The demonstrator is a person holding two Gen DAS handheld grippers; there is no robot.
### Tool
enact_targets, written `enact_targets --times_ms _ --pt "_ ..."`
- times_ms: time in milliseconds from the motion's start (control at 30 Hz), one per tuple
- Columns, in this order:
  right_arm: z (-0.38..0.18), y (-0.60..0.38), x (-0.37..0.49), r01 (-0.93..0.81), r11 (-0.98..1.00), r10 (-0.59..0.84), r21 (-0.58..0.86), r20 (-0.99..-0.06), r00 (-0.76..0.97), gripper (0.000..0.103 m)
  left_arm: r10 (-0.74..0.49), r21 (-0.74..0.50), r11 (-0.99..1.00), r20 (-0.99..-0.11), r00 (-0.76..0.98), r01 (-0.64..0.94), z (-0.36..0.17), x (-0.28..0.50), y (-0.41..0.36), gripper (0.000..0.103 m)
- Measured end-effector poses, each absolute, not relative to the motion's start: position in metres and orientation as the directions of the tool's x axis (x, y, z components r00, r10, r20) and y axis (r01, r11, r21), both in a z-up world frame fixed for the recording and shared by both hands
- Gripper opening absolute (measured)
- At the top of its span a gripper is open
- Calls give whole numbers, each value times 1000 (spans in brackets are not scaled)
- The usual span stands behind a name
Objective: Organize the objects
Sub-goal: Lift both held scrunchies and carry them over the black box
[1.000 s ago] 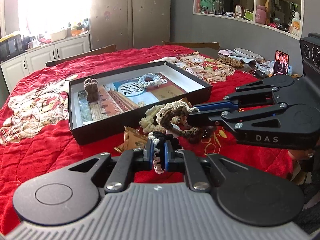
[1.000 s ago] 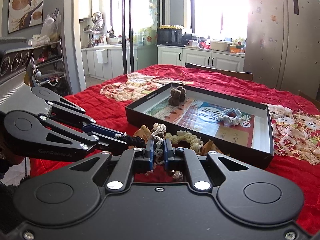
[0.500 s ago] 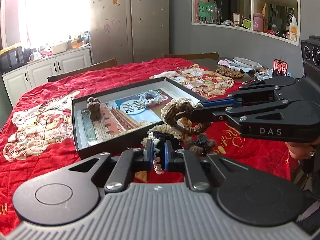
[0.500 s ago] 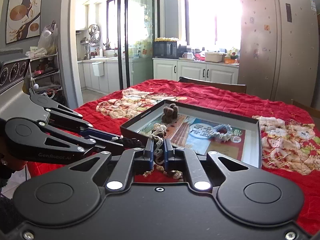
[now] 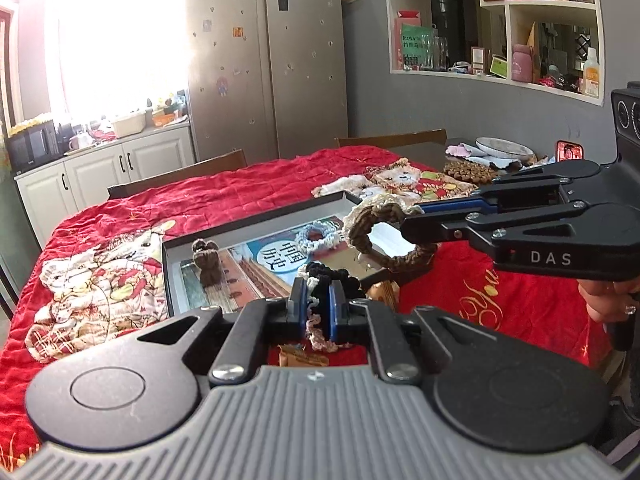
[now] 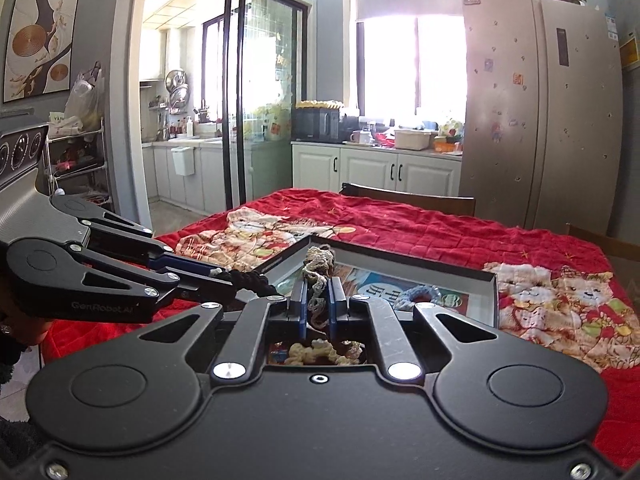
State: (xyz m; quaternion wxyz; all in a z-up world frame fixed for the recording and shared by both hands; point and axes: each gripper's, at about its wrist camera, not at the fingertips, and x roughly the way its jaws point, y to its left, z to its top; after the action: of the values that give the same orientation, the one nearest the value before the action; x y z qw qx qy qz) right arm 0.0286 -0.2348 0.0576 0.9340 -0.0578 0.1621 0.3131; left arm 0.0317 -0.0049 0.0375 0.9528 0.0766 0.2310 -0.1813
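Red quilted cloth covers the table beneath both of my tools, with kitchen cabinets and a fridge beyond.

Left gripper (image 5: 316, 312): jaws closed on a black-and-cream crocheted hair tie (image 5: 326, 280), which bunches up between the blue pads and hangs a little below them. Right gripper (image 6: 317, 308): jaws likewise closed, pinching a brown-and-cream crocheted ring (image 5: 384, 232) that dangles as an open loop from the tips (seen best from the left wrist view). Both pieces are clear of the cloth.

Just ahead of both tools lies the black tray (image 5: 256, 226), shallow, with a printed sheet lining its floor. Two items already lie inside: a pale blue crocheted ring (image 5: 318, 234) towards the far side, and a small brown knitted figure (image 5: 208, 264) standing at the left end as my left tool sees it.

Directly below my jaws, on the near side of the tray, more cream crocheted pieces (image 6: 316, 350) and a tan packet (image 5: 298, 358) are not yet sorted.

Assessment: two items stored, two in transit, at least one cluster left. The task appears roughly half complete; the next step is likely to carry both held pieces forward over the tray rim and release them.
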Motion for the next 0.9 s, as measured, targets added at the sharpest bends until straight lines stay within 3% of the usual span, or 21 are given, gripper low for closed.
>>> enact_targets --times_ms 900 --pt "77 -245 96 -466 882 426 -66 -307 851 10 -242 74 950 -438 866 303 47 97 -4 13"
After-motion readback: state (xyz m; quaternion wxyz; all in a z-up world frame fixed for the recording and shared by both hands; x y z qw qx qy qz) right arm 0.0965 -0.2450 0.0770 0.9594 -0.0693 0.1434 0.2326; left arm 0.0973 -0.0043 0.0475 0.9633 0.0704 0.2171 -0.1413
